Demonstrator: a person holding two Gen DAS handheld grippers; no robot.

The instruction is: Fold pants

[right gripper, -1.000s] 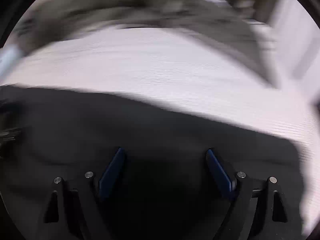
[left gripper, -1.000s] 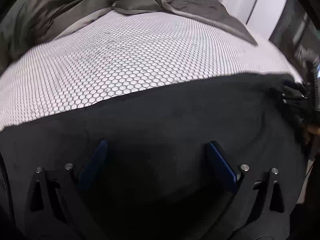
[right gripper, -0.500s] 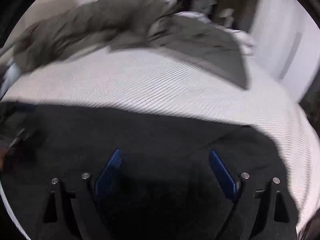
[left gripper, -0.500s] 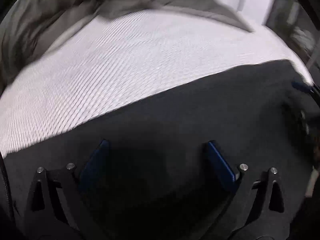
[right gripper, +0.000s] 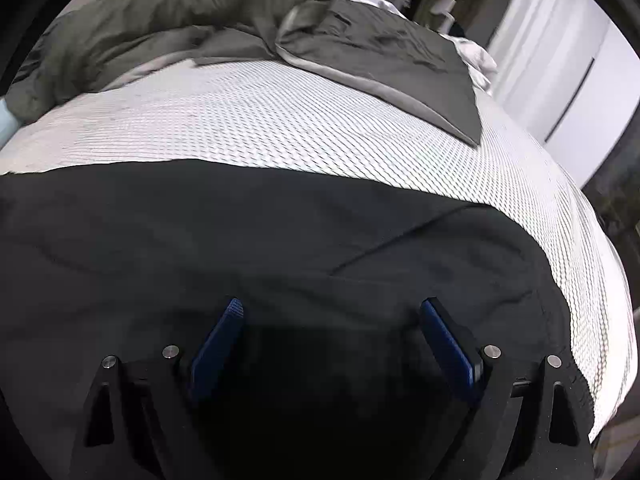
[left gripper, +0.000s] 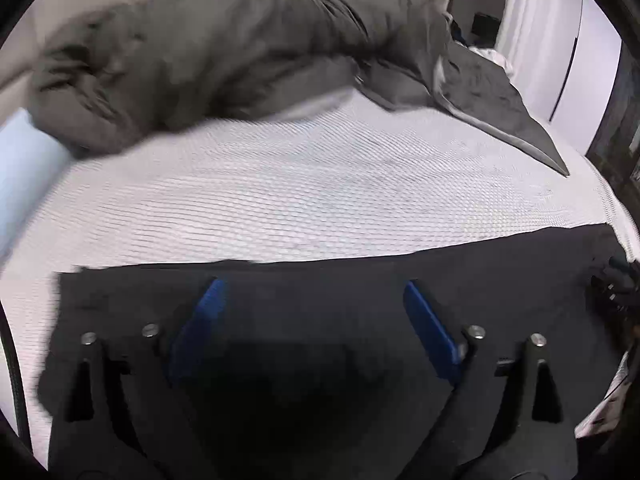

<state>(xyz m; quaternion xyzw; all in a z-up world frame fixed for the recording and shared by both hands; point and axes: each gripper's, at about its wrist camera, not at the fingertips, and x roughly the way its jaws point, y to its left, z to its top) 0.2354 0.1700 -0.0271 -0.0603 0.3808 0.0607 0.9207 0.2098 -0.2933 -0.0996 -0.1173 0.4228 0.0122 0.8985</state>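
Observation:
Black pants (left gripper: 320, 292) lie flat along the near edge of a bed with a white honeycomb-patterned cover (left gripper: 304, 188). In the left wrist view the left gripper (left gripper: 314, 292) hovers over the pants, jaws wide open and empty. In the right wrist view the same pants (right gripper: 280, 232) spread wide with a seam line and a few wrinkles. The right gripper (right gripper: 332, 308) is over them, jaws wide open and empty. The other gripper shows at the right edge of the left wrist view (left gripper: 616, 292).
A bunched grey duvet (left gripper: 224, 52) lies across the far side of the bed, with a dark grey corner (right gripper: 404, 68) reaching toward the middle. White wardrobe doors (left gripper: 560, 52) stand at the right. The bed's right edge (right gripper: 608, 280) drops off near the pants.
Both wrist views have pulled back and tilted up, so more of the white bed and the duvet shows. The pants now fill less of each view. Both grippers stay open.

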